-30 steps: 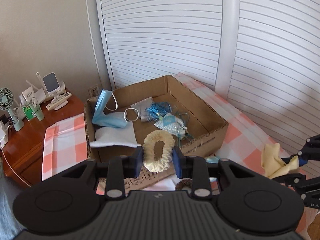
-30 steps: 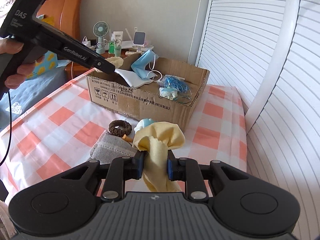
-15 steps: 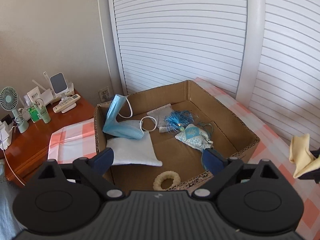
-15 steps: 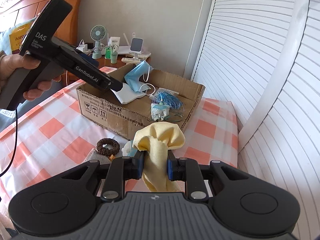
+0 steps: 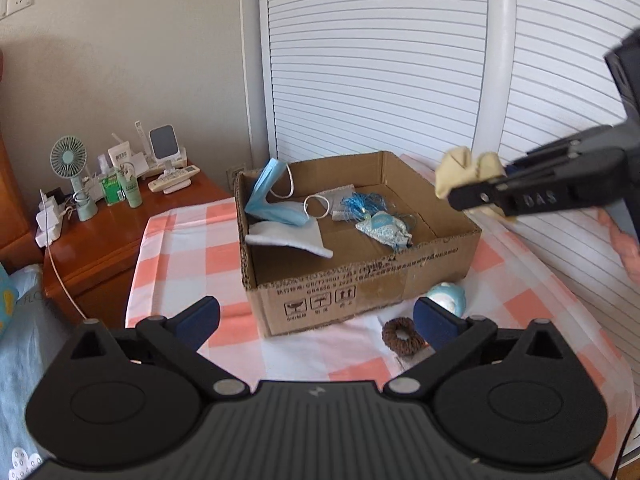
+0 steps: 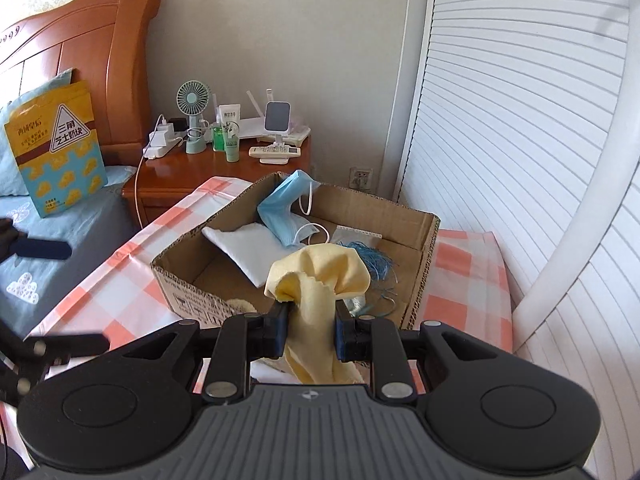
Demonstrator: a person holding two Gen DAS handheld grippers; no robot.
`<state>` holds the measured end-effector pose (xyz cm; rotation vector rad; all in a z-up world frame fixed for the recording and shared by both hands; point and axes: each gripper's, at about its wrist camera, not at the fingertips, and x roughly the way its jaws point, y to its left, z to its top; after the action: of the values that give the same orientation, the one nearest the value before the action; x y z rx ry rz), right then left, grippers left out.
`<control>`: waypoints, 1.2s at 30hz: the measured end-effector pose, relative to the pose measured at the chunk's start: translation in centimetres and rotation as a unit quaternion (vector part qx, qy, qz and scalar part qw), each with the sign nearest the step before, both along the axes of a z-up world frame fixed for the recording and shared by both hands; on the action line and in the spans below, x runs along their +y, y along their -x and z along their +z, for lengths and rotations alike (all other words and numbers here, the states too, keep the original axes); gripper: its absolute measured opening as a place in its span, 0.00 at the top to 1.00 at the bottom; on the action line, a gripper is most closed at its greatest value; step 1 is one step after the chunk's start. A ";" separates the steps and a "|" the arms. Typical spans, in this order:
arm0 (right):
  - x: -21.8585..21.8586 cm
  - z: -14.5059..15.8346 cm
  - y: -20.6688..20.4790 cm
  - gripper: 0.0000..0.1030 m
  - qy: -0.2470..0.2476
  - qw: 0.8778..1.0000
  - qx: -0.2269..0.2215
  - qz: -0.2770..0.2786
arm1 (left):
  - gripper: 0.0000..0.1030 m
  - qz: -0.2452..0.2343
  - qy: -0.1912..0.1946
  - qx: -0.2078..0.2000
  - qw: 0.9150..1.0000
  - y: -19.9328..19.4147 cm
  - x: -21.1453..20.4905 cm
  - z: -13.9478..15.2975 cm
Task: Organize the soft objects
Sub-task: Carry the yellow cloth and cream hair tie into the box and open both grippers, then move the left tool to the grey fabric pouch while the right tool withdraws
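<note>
An open cardboard box (image 5: 360,280) stands on the checked cloth. In it lie a blue face mask (image 5: 276,204), a white pad (image 5: 288,238), blue tassels (image 5: 362,202), a silvery pouch (image 5: 382,230) and a cream scrunchie (image 6: 242,305). My left gripper (image 5: 316,318) is open and empty, in front of the box. My right gripper (image 6: 310,330) is shut on a yellow cloth (image 6: 320,280) and holds it above the box's near right rim; it also shows in the left wrist view (image 5: 464,170). A brown scrunchie (image 5: 402,336) and a pale blue soft toy (image 5: 448,298) lie before the box.
A wooden nightstand (image 5: 100,240) with a small fan (image 5: 72,160), bottles and remotes stands left of the box. A bed with a yellow-blue bag (image 6: 56,148) lies further left. White louvred doors (image 5: 380,60) are behind and to the right.
My left gripper opened, dropped the cream scrunchie into the box and pulled back in front of the box. My right gripper rose and moved over the box with the yellow cloth.
</note>
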<state>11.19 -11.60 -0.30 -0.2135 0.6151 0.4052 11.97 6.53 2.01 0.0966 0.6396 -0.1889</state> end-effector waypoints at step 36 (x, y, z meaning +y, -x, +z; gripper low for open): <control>2.2 -2.9 -1.9 0.00 -0.016 0.992 0.027 -0.119 | 0.01 0.077 0.020 0.023 0.997 4.9 4.0 -2.5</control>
<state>13.12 -9.38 -3.19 -0.0971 0.6778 0.1916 7.11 10.56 -0.46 0.0041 0.6861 -0.0556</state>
